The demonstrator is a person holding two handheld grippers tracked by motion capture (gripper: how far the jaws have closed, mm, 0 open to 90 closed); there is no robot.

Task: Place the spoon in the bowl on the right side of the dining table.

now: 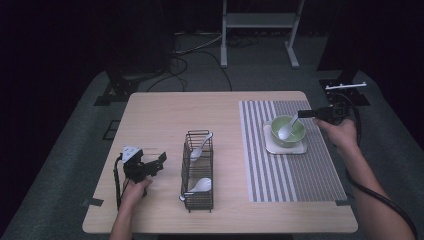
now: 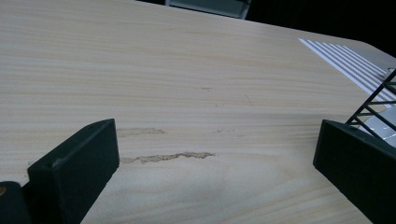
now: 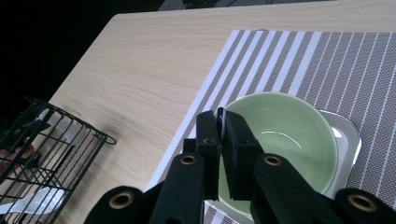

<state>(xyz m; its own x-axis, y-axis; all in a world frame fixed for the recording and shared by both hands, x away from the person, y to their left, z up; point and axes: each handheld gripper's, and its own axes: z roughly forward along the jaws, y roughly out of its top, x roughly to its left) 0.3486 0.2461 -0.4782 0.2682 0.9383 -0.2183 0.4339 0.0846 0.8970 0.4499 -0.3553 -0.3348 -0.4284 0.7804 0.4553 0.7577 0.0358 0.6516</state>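
A pale green bowl sits on a white square plate on the striped placemat. My right gripper is shut on the thin handle of a white spoon; the spoon's head lies inside the bowl. At the near left of the table my left gripper rests low over bare wood. Its jaws stand wide open with nothing between them, pointing toward the wire basket.
The black wire basket stands mid-table and holds two more white spoons, one at the far end, one at the near end. A metal stand and cables lie on the floor beyond the table. Bare wood spans the far left.
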